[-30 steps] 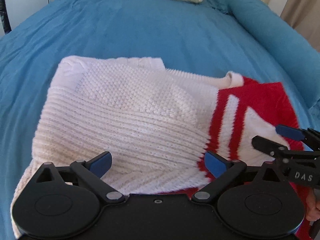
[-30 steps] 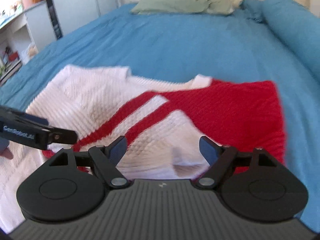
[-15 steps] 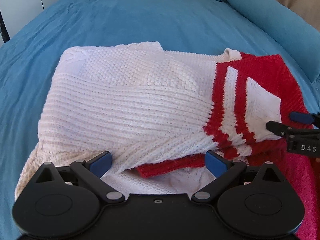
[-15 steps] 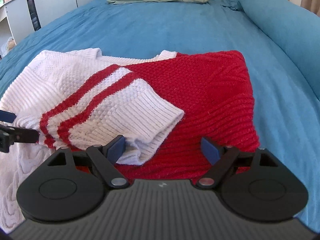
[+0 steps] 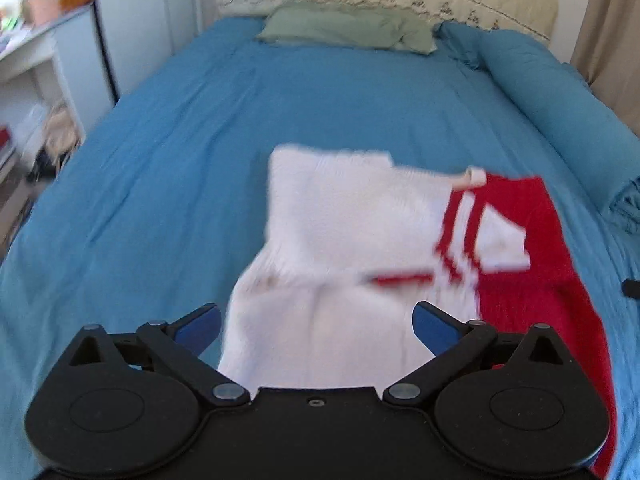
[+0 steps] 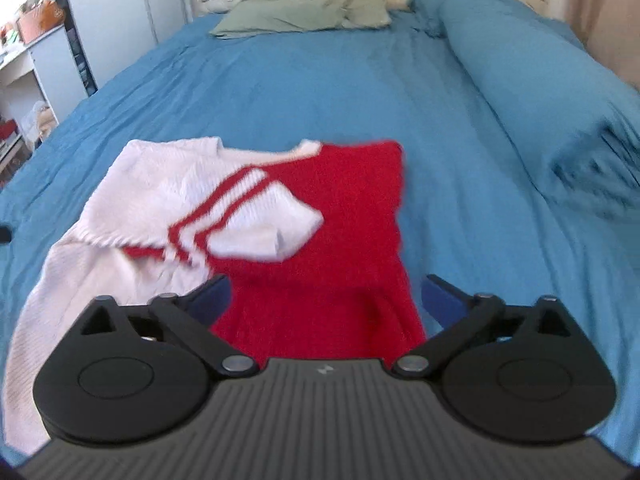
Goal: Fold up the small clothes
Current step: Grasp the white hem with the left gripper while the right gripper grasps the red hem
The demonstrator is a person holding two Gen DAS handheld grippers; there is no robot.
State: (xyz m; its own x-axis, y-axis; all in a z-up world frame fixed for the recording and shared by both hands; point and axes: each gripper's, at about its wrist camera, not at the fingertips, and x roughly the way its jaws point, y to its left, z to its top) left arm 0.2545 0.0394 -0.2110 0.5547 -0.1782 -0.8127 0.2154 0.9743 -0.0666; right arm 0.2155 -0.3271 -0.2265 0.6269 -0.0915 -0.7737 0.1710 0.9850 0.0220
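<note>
Knitted in white and red, one sweater (image 5: 360, 240) lies flat on the blue bed (image 5: 280, 112), near its foot. One striped sleeve (image 6: 256, 220) is laid across the red half, likely to narrow the garment into a tidy shape before the body is folded. Two claws hang above the hem: the left claw (image 5: 316, 326) and the right claw (image 6: 326, 294) both stand released, jaws spread, holding nothing. One green pillow (image 6: 304, 12) rests at the headboard.
</note>
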